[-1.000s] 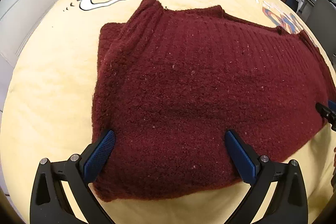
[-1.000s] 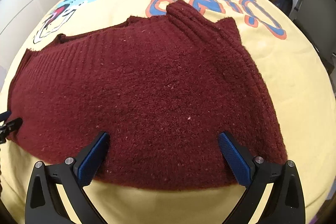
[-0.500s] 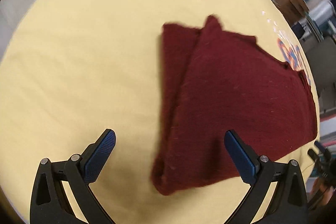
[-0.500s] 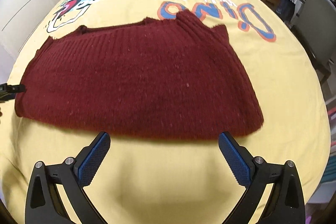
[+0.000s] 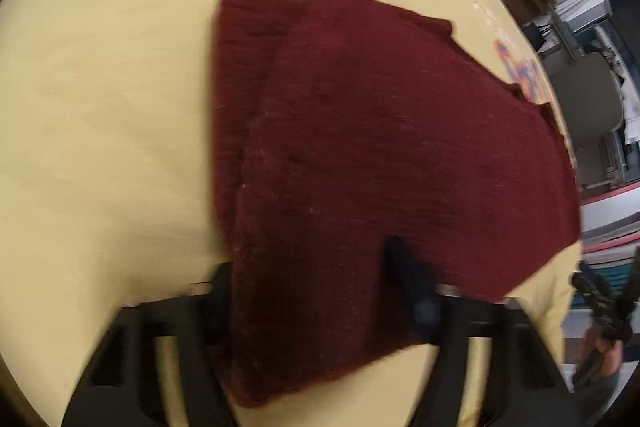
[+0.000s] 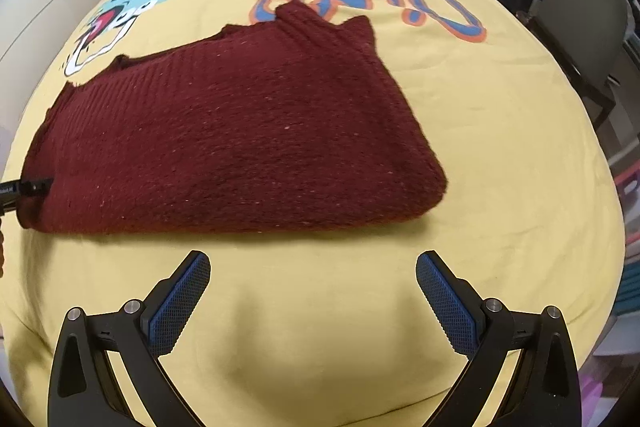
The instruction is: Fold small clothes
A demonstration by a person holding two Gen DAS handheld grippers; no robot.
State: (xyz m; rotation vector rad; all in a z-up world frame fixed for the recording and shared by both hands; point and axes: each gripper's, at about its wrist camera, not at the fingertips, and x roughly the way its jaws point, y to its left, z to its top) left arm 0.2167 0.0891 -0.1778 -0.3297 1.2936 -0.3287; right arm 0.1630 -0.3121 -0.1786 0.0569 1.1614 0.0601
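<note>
Left wrist view: the left gripper [image 5: 316, 291], empty and wide half a second ago, is now clamped on the maroon sweater's [image 5: 384, 155] left corner on the bedspread [image 5: 104, 115]. The right gripper [image 6: 312, 291], drawn back, is spread apart; another fold is probably being prepared.

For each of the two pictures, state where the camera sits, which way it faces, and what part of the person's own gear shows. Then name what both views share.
Left wrist: sits on the left gripper, low at the sweater's corner, looking along it; its blurred fingers straddle the knit edge.
Right wrist: sits on the right gripper, back from the sweater's near edge, facing up the yellow bedspread; its fingers are spread wide with nothing between them.
Shared: the maroon sweater and the cartoon-print bedspread; each view catches the other gripper at its edge.
</note>
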